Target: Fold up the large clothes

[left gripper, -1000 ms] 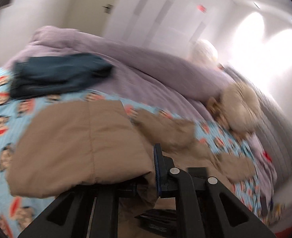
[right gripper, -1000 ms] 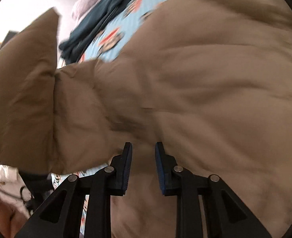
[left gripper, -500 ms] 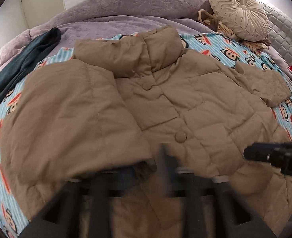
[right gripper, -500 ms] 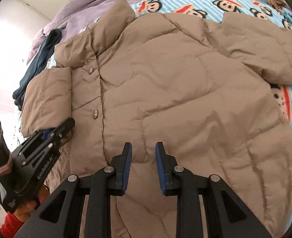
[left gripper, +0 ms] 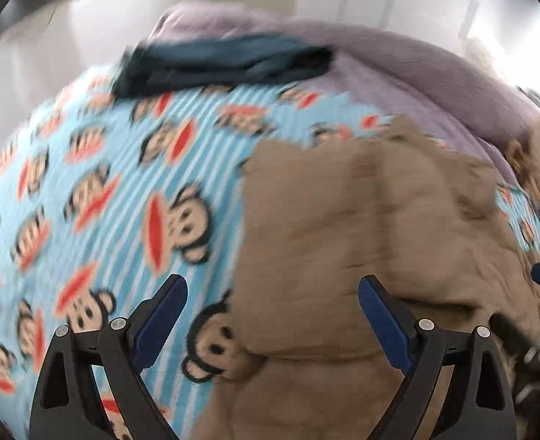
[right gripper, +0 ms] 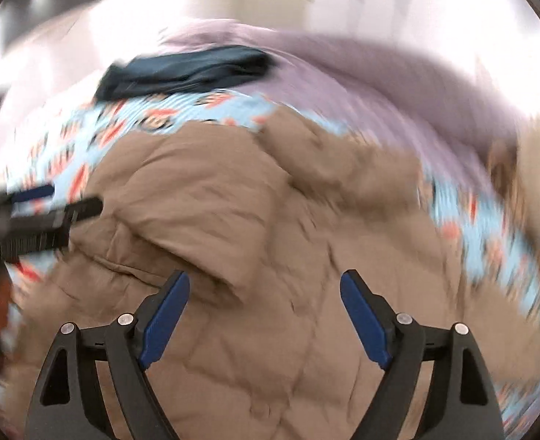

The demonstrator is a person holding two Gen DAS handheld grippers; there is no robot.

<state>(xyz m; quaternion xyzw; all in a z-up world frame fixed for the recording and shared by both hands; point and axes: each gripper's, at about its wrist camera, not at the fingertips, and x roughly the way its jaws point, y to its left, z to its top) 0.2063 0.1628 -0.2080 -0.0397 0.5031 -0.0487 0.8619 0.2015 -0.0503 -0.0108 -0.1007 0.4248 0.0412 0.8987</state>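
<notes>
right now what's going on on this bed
A person with a two-finger tool in each hand is folding a tan puffer jacket spread on a monkey-print blanket. Both the left tool and the right tool have just been opening and stand open above the jacket, nothing between their pads. One side of the jacket is already folded over. A dark teal garment lies further back. The frames are blurred.
</notes>
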